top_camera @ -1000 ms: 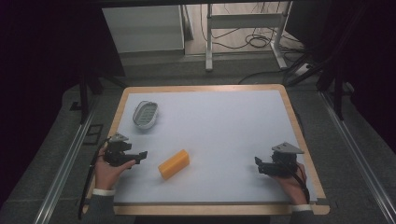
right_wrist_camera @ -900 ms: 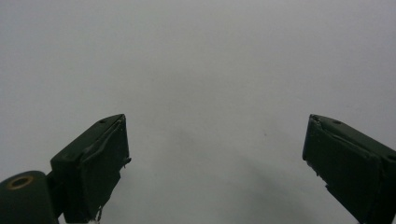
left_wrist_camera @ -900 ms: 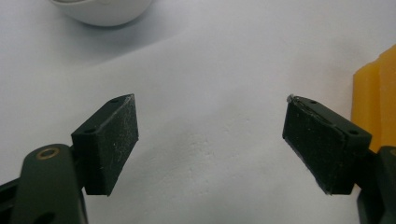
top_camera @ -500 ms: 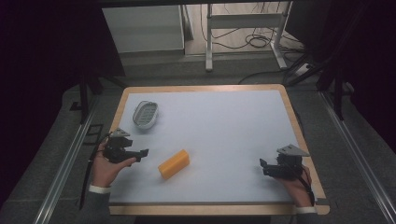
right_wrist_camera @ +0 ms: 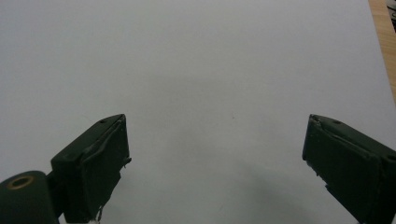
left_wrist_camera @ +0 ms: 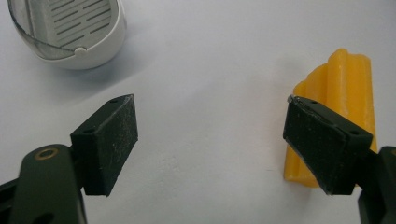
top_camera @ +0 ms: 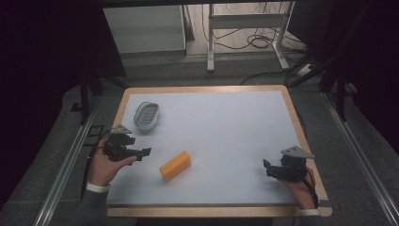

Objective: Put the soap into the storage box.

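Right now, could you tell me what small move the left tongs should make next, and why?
Probably slide the left tongs sideways toward the yellow bar. They stand open over bare table, and the bar lies behind one jaw rather than between the two.

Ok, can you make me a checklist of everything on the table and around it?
Surface: white table top with a wooden rim, bare in the middle.
Things: yellow block lying flat; white slotted dish near the far left corner.
Clutter: nothing seen.
Grippers: left hand-held gripper open beside the block; right hand-held gripper open over bare table.
Cables: loose cables on the floor beyond.
Surroundings: metal frame legs, dark curtains.
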Tool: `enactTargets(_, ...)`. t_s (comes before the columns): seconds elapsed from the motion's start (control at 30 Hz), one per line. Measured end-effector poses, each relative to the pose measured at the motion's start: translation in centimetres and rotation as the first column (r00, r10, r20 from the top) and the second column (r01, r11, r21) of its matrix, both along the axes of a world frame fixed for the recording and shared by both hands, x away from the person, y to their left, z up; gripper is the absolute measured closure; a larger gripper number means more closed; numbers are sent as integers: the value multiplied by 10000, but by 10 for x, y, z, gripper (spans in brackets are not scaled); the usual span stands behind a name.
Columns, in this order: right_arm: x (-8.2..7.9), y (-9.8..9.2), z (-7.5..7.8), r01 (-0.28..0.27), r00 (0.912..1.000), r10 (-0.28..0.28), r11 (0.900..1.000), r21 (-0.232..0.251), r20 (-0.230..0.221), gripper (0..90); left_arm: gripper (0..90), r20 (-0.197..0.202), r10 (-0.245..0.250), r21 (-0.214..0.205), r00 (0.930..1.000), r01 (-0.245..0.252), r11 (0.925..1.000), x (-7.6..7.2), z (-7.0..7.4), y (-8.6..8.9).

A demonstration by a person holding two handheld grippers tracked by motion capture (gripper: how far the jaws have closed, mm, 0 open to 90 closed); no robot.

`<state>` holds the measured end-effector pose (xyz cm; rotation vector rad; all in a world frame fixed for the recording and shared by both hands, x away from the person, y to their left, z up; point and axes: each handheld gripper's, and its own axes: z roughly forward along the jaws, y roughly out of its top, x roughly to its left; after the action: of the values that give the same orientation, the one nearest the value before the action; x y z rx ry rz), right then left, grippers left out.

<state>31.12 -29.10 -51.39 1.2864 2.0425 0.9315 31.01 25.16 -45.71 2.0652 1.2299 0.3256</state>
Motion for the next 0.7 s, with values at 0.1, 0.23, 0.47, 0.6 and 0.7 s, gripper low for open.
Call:
enactTargets(0.1, -1, -1, 1, 45, 10000, -45, 10000, 2, 4, 72, 181, -24, -83, 149, 10000, 83, 9999, 0, 3, -5)
enactTargets(0.23, -4, 2, 5, -25, 9999, 25, 10000, -13, 161, 72, 182, -57, -237, 217, 9997, 239, 9995, 1, 4, -11)
enactTargets(0.47, -5, 4, 7, -120, 9996, 123, 9999, -107, 259, 72, 183, -88, -727, 420, 9973, 730, 9964, 1, 8, -27)
enactTargets(0.6, -6, 3, 6, -107, 9996, 111, 9998, -152, 276, 72, 186, -93, -800, 544, 9968, 804, 9953, 3, 10, -33)
enactTargets(0.7, -6, 3, 6, -23, 9996, 28, 9998, -172, 281, 72, 188, -73, -993, 618, 9950, 996, 9931, 3, 13, -40)
